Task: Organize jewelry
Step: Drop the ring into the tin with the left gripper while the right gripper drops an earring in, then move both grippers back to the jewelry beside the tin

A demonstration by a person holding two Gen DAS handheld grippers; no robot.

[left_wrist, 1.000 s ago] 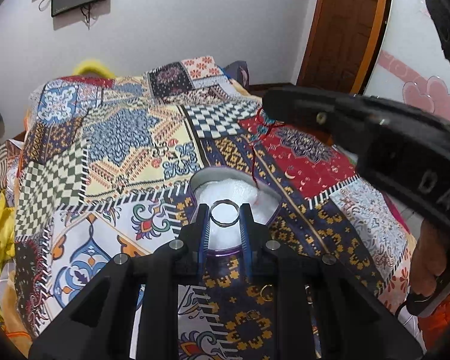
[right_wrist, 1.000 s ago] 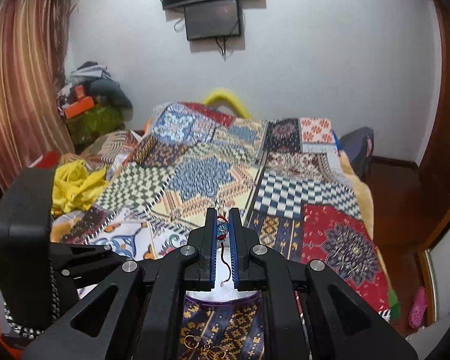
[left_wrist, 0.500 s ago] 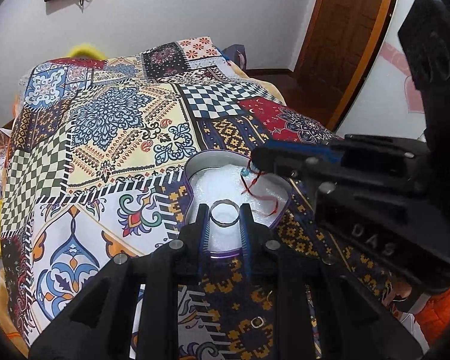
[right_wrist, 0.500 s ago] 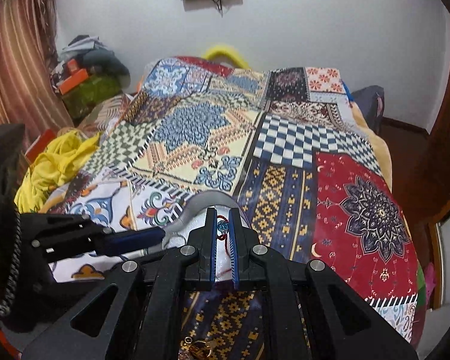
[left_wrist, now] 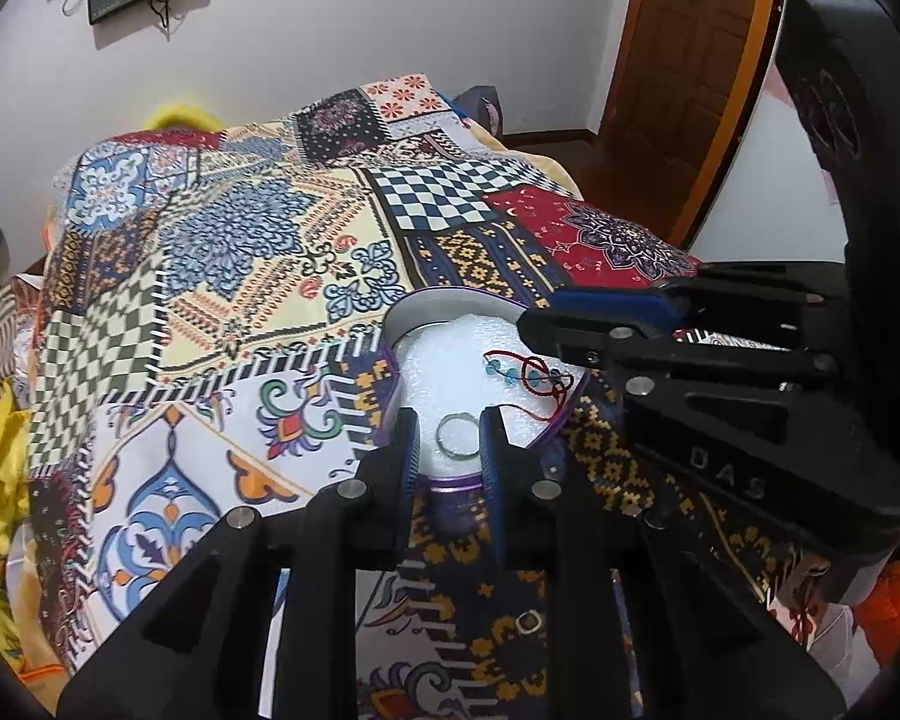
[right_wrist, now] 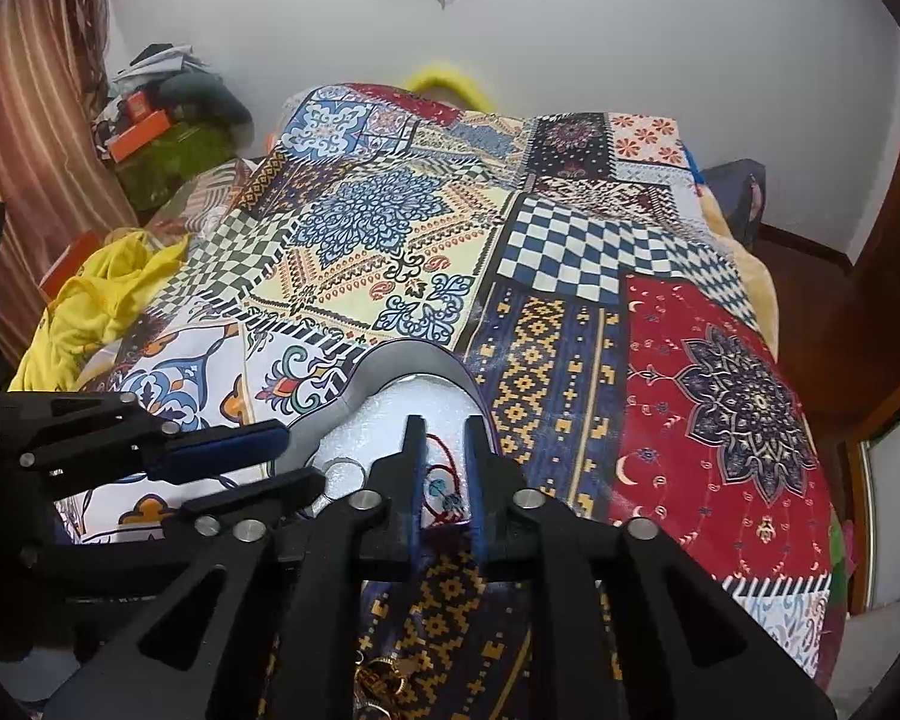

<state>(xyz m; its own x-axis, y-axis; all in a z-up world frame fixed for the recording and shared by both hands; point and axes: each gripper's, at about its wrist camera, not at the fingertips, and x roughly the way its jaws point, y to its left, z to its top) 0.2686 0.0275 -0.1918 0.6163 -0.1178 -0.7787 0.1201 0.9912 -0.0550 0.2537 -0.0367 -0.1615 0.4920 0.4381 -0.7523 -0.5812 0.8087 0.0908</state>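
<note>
1. Since the earlier frames, our right claw [right_wrist: 444, 456] has come down over the open jewelry box [left_wrist: 411, 315], and the red cord bracelet [left_wrist: 531, 375] that hung pinched between its pads now lies on the white foam lining.
2. Its jaws are opening at this moment; in the right wrist view the cord and its blue beads sit between the pads on the foam, and the pads no longer seem to press on them.
3. Our left claw [left_wrist: 448, 444] has kept its place: it stands narrowly spread around the silver ring [left_wrist: 457, 435], a pad on either side. We judge it a pinch across the ring's width, though the contact itself is too fine to confirm.
4. Both pieces are over the near part of the box, which sits on the patchwork bedspread [left_wrist: 258, 264]. A few more small gold pieces [left_wrist: 531, 621] lie on the cloth nearer to us.
5. Handling, as we judge it: the ring is light, stiff and smooth, so it can squirt out of the pads; hold it across the band with light pressure.
6. We expect the bracelet to be limp and nearly weightless, and its cord may snag on a pad. Take it at the beads or the knot, and lift the claw away straight.
</note>
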